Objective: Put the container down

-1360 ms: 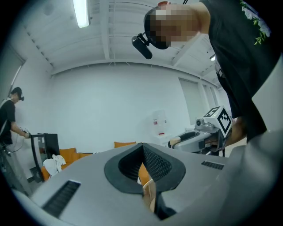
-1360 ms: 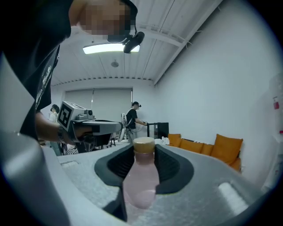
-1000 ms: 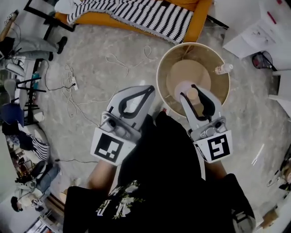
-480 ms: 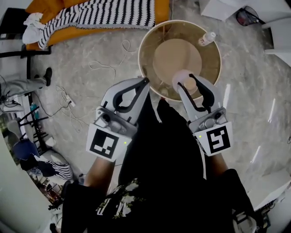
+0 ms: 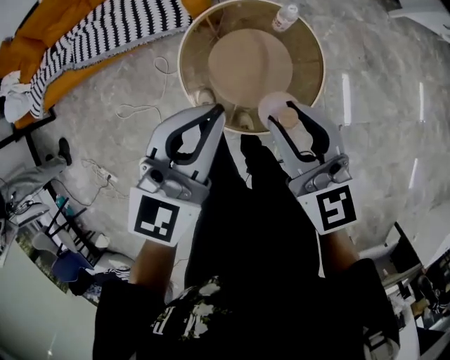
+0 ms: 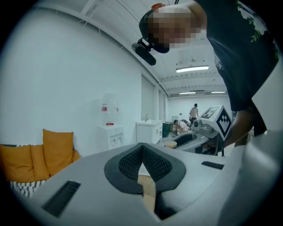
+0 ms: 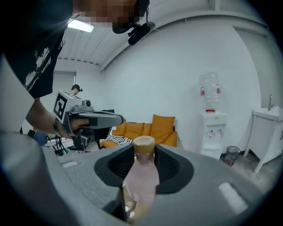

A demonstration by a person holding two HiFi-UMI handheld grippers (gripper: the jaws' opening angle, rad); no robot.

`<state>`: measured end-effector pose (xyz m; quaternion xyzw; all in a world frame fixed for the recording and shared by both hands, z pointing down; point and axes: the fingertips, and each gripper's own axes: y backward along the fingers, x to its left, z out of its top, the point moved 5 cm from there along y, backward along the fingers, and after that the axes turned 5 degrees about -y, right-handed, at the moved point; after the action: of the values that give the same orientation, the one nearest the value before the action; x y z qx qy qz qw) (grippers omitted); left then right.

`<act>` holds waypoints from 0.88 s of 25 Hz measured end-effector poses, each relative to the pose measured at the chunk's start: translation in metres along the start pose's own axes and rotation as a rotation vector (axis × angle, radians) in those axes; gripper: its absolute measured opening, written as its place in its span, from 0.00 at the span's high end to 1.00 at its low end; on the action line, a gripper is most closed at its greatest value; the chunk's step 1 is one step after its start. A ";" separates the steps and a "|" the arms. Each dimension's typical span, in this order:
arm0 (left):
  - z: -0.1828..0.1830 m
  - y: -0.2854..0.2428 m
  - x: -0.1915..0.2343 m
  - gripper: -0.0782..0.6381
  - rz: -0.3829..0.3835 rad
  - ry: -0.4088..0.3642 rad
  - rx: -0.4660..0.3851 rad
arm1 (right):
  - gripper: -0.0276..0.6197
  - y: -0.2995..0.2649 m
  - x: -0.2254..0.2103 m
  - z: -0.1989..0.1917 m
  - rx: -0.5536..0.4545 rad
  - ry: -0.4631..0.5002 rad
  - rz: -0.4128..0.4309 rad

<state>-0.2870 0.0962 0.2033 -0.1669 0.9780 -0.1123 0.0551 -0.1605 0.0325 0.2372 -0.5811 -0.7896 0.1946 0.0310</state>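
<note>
Our right gripper (image 5: 284, 114) clamps the pale pink translucent plastic bottle with tan cap (image 7: 141, 176) above the near edge of the round beige worktop (image 5: 188, 88); our left gripper (image 5: 216, 111) is closed, empty. The bottle looks light, slick and slightly squashy, so we judge a mid-body grip suits.

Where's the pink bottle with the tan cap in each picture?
Head view: the bottle is upper middle, in the right gripper's fingers.
Left gripper view: only its small tan cap, right of centre, at the right gripper's tip.
Right gripper view: bottom centre, between the fingers.
Shared landmark: the orange sofa.
</note>
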 end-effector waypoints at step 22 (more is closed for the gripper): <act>-0.176 -0.139 -0.022 0.88 -0.439 -0.054 0.106 | 0.75 -0.047 -0.072 -0.184 0.161 -0.213 -0.383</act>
<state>-0.2486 0.0109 0.4082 -0.3756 0.9091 -0.1681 0.0644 -0.1289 0.0036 0.4356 -0.3925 -0.8662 0.3077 0.0299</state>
